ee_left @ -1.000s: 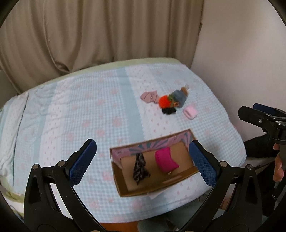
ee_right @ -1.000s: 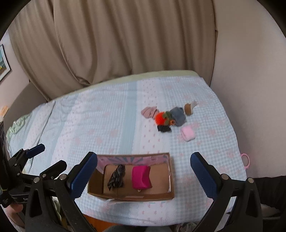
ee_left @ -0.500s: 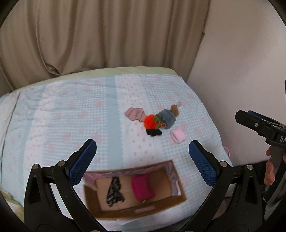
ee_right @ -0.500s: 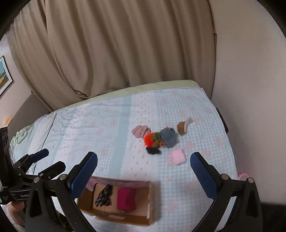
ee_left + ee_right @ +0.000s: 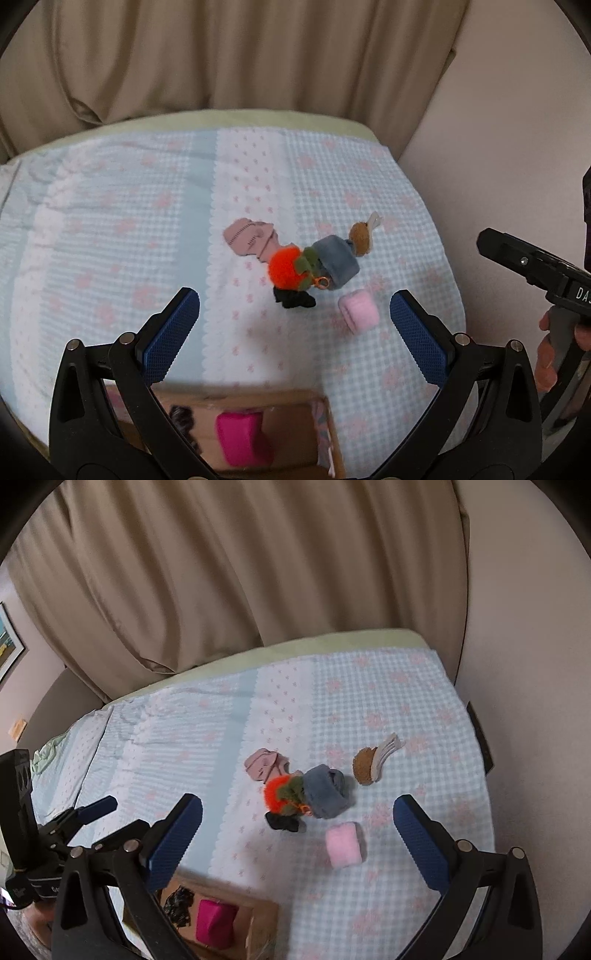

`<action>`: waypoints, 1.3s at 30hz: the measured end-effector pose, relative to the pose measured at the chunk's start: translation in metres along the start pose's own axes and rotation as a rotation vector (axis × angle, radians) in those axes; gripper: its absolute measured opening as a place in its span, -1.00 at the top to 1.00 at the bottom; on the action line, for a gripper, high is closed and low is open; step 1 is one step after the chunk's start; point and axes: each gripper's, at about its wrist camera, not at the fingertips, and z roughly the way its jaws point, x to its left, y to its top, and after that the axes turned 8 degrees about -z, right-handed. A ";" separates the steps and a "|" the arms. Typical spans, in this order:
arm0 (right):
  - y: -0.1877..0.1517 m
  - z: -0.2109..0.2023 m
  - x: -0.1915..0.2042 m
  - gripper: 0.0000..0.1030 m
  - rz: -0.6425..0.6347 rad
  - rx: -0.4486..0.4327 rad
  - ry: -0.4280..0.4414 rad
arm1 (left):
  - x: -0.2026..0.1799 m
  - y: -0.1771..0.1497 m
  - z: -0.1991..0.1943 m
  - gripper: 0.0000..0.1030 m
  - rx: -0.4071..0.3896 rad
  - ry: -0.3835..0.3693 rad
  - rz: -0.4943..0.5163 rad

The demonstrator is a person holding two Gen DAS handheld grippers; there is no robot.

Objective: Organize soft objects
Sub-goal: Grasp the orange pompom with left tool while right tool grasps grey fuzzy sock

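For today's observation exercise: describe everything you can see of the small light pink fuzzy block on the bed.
The small light pink fuzzy block looks like soft plush, roughly rectangular with rounded edges and faint ribbing. It lies alone on the checked bedspread, nearest the grey fabric bundle, touching nothing else. Both open grippers hover short of it.

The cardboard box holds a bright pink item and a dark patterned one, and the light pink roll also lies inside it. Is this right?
Not quite. The light pink roll lies on the bedspread, outside the cardboard box, as the right wrist view shows. The bright pink item and the dark patterned one are inside.
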 end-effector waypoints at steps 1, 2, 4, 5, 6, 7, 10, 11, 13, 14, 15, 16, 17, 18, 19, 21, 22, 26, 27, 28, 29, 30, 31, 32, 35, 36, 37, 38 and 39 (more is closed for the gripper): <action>0.000 0.012 -0.006 -1.00 0.008 0.011 0.004 | -0.002 0.002 0.013 -0.99 0.012 -0.001 -0.001; 0.000 0.023 -0.012 -1.00 0.015 0.022 0.008 | -0.003 0.004 0.028 -0.99 0.026 -0.003 -0.002; -0.002 0.049 -0.023 -1.00 0.035 0.049 0.018 | -0.004 0.004 0.054 -0.99 0.050 -0.005 -0.002; -0.002 0.058 -0.027 -1.00 0.041 0.058 0.022 | -0.004 0.004 0.071 -0.99 0.069 -0.007 -0.002; -0.003 0.070 -0.032 -1.00 0.049 0.067 0.027 | -0.004 0.004 0.085 -0.99 0.082 -0.009 -0.004; -0.005 0.086 -0.037 -1.00 0.059 0.082 0.032 | -0.003 0.004 0.099 -0.99 0.094 -0.012 -0.004; -0.010 0.119 -0.049 -1.00 0.075 0.111 0.043 | -0.002 0.003 0.145 -0.98 0.128 -0.011 0.005; -0.012 0.131 -0.052 -1.00 0.080 0.124 0.046 | 0.000 0.003 0.155 -0.97 0.136 -0.011 0.006; -0.016 0.153 -0.059 -1.00 0.096 0.147 0.059 | 0.002 0.003 0.183 -0.96 0.162 -0.010 0.000; -0.017 0.164 -0.061 -1.00 0.101 0.159 0.064 | 0.003 0.003 0.193 -0.94 0.171 -0.009 -0.001; -0.019 0.173 -0.063 -0.99 0.105 0.169 0.066 | 0.004 0.002 0.203 -0.91 0.181 -0.007 -0.001; -0.021 0.184 -0.065 -0.99 0.112 0.181 0.071 | 0.005 0.002 0.213 -0.89 0.190 -0.005 -0.002; -0.023 0.192 -0.067 -0.99 0.119 0.190 0.078 | 0.006 0.001 0.224 -0.86 0.202 -0.005 -0.005; -0.024 0.199 -0.068 -0.99 0.127 0.197 0.084 | 0.008 0.000 0.235 -0.85 0.214 -0.006 -0.009; -0.026 0.206 -0.069 -0.99 0.137 0.206 0.092 | 0.008 0.000 0.240 -0.85 0.221 -0.004 -0.009; -0.029 0.219 -0.071 -0.93 0.154 0.219 0.105 | 0.010 -0.002 0.253 -0.85 0.225 0.014 -0.006; -0.030 0.226 -0.072 -0.93 0.165 0.226 0.113 | 0.011 -0.002 0.258 -0.85 0.227 0.011 -0.008; -0.032 0.247 -0.073 -0.90 0.194 0.239 0.136 | 0.017 -0.004 0.277 -0.69 0.238 0.023 -0.003; -0.032 0.252 -0.072 -0.86 0.195 0.243 0.141 | 0.020 -0.004 0.281 -0.58 0.238 0.020 -0.011; -0.033 0.257 -0.071 -0.82 0.197 0.248 0.147 | 0.021 -0.005 0.283 -0.57 0.238 0.017 -0.015; -0.033 0.261 -0.070 -0.75 0.199 0.253 0.152 | 0.023 -0.004 0.287 -0.55 0.241 0.011 -0.021; -0.034 0.265 -0.070 -0.65 0.201 0.257 0.157 | 0.023 -0.005 0.292 -0.42 0.249 0.007 -0.023; -0.034 0.270 -0.069 -0.60 0.204 0.264 0.162 | 0.023 -0.006 0.296 -0.31 0.255 0.006 -0.019; -0.035 0.273 -0.069 -0.46 0.206 0.269 0.167 | 0.022 -0.007 0.299 -0.05 0.258 0.005 -0.014; -0.037 0.281 -0.066 -0.20 0.211 0.273 0.187 | 0.020 -0.010 0.306 0.16 0.273 -0.002 0.011; -0.037 0.281 -0.065 -0.16 0.205 0.271 0.182 | 0.018 -0.010 0.307 0.18 0.273 0.004 0.018; -0.036 0.282 -0.063 -0.11 0.196 0.268 0.179 | 0.017 -0.011 0.307 0.19 0.269 0.010 0.027; -0.036 0.282 -0.061 -0.02 0.189 0.268 0.176 | 0.017 -0.012 0.306 0.20 0.264 0.010 0.034; -0.036 0.282 -0.060 0.04 0.181 0.269 0.169 | 0.017 -0.012 0.305 0.21 0.260 0.011 0.037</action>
